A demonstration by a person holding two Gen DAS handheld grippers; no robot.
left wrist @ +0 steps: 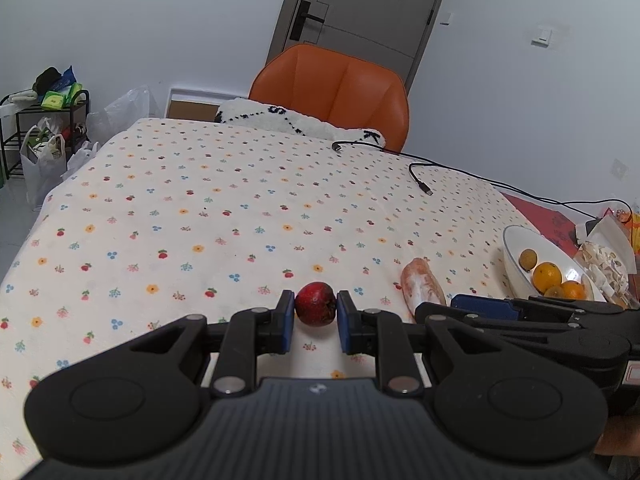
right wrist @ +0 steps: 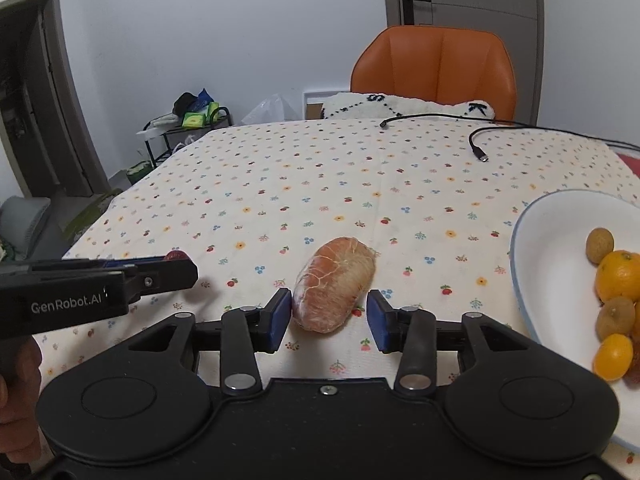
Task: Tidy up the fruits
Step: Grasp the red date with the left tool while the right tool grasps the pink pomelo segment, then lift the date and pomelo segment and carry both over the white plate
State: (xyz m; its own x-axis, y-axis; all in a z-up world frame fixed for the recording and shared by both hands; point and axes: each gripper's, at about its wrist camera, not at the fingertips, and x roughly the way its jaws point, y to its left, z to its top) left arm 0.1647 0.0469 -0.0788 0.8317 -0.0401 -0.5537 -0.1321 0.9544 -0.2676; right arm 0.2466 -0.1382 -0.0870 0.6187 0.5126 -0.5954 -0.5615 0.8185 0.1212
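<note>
left gripper (left wrist: 316, 312) level, low over table nr front edge, pinching red fruit (left wrist: 315, 309); right gripper (right wrist: 328, 316) spread around wrapped fruit (right wrist: 333, 284).

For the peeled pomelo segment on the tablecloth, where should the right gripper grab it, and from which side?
Across the narrow width at its near, rounded end, coming in low from the near table edge. The pomelo segment lies lengthwise, pointing away from the right gripper, whose open jaws already bracket that end. Closing sideways likely suits its long shape; squeeze gently, as it looks soft.
</note>
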